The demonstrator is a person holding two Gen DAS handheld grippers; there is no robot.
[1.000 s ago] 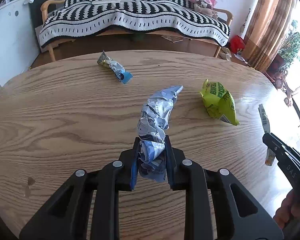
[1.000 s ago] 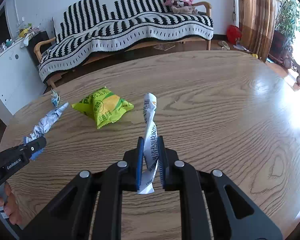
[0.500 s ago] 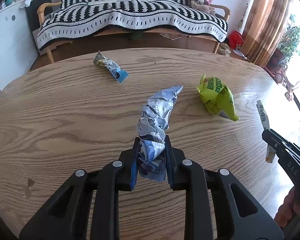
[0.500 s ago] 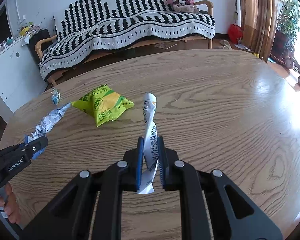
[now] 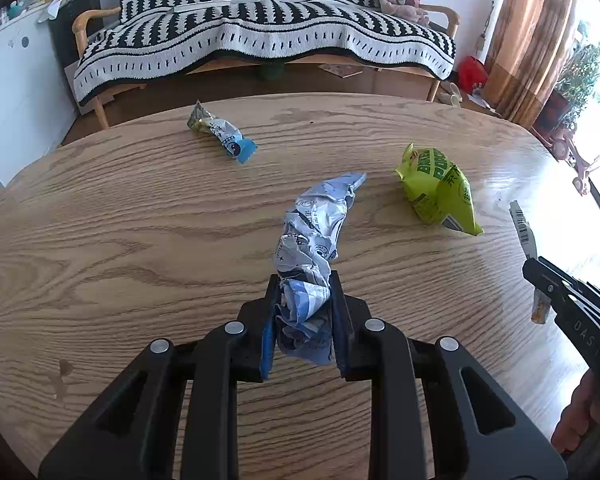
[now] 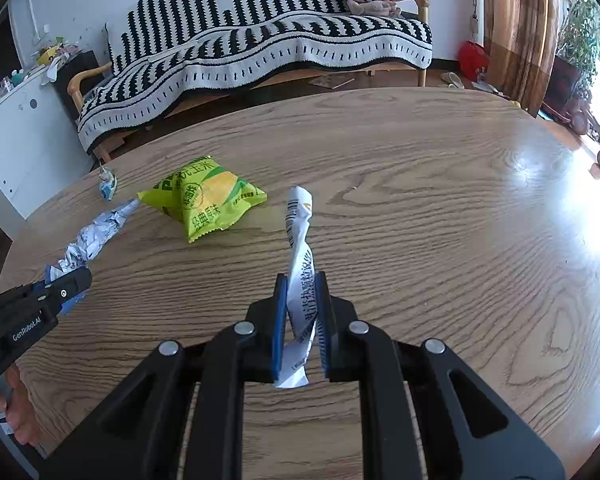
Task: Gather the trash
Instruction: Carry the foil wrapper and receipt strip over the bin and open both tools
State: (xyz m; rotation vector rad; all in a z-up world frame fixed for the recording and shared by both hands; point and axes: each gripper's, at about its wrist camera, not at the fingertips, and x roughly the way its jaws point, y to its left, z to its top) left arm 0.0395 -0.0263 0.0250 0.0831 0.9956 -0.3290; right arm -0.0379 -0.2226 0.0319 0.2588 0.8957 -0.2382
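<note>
My left gripper (image 5: 303, 280) is shut on a crumpled silver and blue wrapper (image 5: 316, 224), held just above the round wooden table (image 5: 120, 232). My right gripper (image 6: 302, 280) is shut on a twisted white wrapper (image 6: 300, 248) with a barcode. A green snack bag (image 5: 436, 188) lies on the table between them and also shows in the right wrist view (image 6: 206, 196). A small blue and gold wrapper (image 5: 220, 132) lies at the far left of the table. The right gripper (image 5: 540, 276) shows at the right edge of the left wrist view; the left gripper (image 6: 70, 282) shows at the left edge of the right wrist view.
A sofa with a black and white striped blanket (image 5: 260, 36) stands beyond the table. A white cabinet (image 5: 12, 80) is at the left. Curtains (image 5: 532, 32) and plants are at the right. The table's far edge curves close behind the small wrapper.
Both grippers have drawn back and risen slightly with their wrappers still held. The trash on the table has not moved.
</note>
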